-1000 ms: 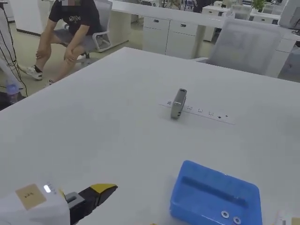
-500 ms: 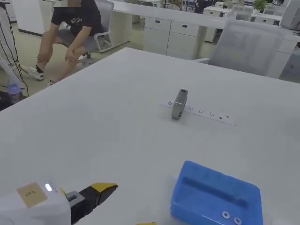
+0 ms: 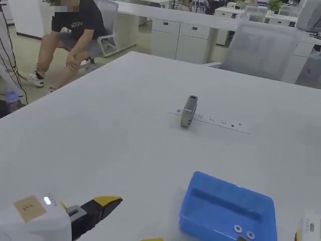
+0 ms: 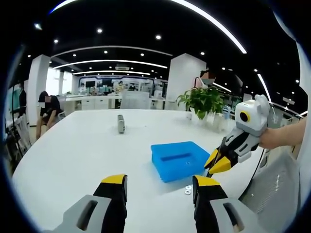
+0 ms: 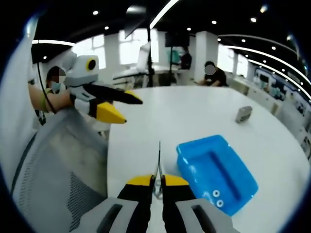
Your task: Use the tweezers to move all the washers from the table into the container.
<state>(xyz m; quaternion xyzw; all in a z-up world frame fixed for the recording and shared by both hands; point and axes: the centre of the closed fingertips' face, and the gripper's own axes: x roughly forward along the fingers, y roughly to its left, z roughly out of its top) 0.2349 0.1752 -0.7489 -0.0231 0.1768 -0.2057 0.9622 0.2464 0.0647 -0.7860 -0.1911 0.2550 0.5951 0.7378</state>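
Right gripper (image 5: 158, 180) jaws clamped on tweezers (image 5: 159, 158) — tips forward, ready to pick. Left gripper (image 4: 158, 182) jaws apart, empty — washers (image 4: 188, 189) just ahead, beside container (image 4: 177, 160).

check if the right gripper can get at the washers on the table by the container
Probably yes: the right gripper, shut on the tweezers, hangs near two washers lying on the table by the container, with nothing between them.
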